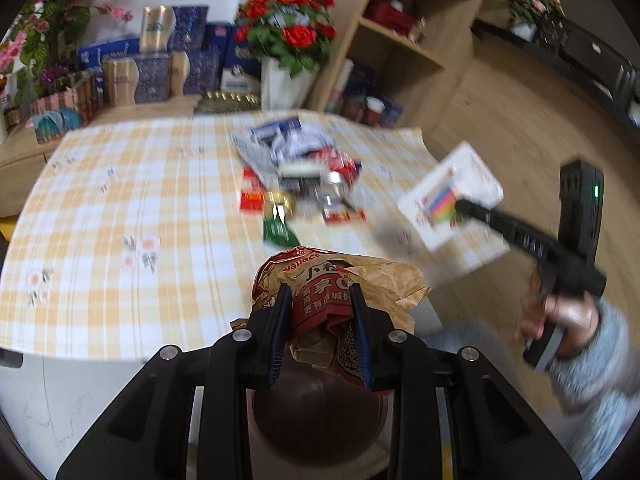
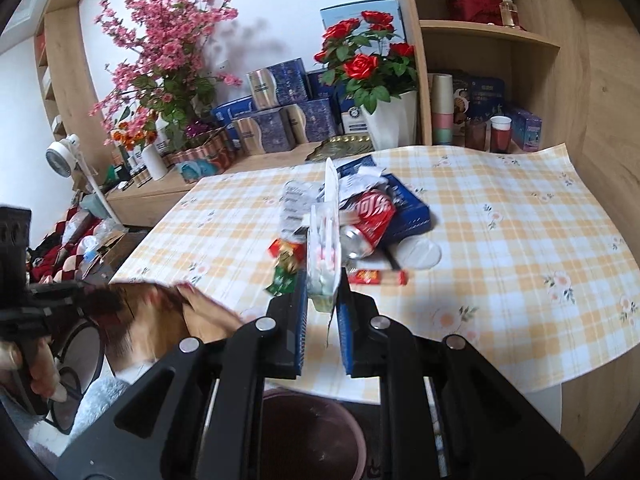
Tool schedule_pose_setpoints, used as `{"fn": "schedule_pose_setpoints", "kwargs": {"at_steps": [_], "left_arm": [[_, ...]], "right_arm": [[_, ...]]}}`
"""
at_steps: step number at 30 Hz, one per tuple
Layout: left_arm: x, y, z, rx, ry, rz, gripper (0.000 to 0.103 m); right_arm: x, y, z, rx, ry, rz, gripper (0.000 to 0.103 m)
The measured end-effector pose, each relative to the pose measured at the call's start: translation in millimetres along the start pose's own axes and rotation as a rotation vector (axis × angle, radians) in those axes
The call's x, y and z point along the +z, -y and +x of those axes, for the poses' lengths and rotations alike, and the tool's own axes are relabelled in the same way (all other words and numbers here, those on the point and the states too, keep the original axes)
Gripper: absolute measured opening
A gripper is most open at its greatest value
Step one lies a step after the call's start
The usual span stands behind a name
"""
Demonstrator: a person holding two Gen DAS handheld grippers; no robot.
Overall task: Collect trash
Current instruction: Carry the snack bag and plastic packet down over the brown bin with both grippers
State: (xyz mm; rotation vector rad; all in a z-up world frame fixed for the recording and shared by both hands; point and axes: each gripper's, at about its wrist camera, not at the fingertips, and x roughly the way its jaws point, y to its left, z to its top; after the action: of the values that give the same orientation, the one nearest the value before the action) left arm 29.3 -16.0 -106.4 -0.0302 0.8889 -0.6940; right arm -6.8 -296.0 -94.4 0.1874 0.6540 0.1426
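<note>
My left gripper [image 1: 319,288] is shut on a crumpled brown and red paper bag [image 1: 384,280], held over a dark brown bin [image 1: 320,412] at the table's near edge. My right gripper [image 2: 322,280] is shut on a thin white packet [image 2: 326,240], seen edge-on, above the same bin [image 2: 312,432]. In the left wrist view that packet [image 1: 452,188] shows coloured stripes at the right gripper's [image 1: 460,204] tips. A trash pile lies mid-table: a red cola can [image 2: 370,216], a blue box [image 2: 412,212], white papers, a green wrapper [image 2: 282,280].
The table wears a yellow checked cloth [image 2: 500,240]. A red stick packet [image 2: 378,277] lies near the pile. Behind the table stand boxes, flower pots [image 2: 390,120] and wooden shelves [image 2: 492,40]. A person's hand [image 1: 568,316] in a grey sleeve holds the right gripper.
</note>
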Motion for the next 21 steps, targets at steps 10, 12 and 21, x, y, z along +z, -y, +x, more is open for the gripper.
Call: {"fn": "schedule_pose_setpoints", "kwargs": {"at_steps": [10,12,21], "left_arm": [[-60.0,-10.6,50.2,-0.017,-0.223,-0.011,0.029],[-67.9,-10.9,65.7,-0.013,-0.263,-0.002,0.029],[-97.1,-7.3,129.8,0.013,-0.372,0.023,0.034]], "right_arm": [[-22.6,-4.7,-1.2,0.009,-0.052,-0.010,0.017],[-27.3,-2.5,-1.0,0.007,-0.061,-0.005,0.017],[-63.4,5.4,8.0,0.001,-0.126,0.015,0.017]]}}
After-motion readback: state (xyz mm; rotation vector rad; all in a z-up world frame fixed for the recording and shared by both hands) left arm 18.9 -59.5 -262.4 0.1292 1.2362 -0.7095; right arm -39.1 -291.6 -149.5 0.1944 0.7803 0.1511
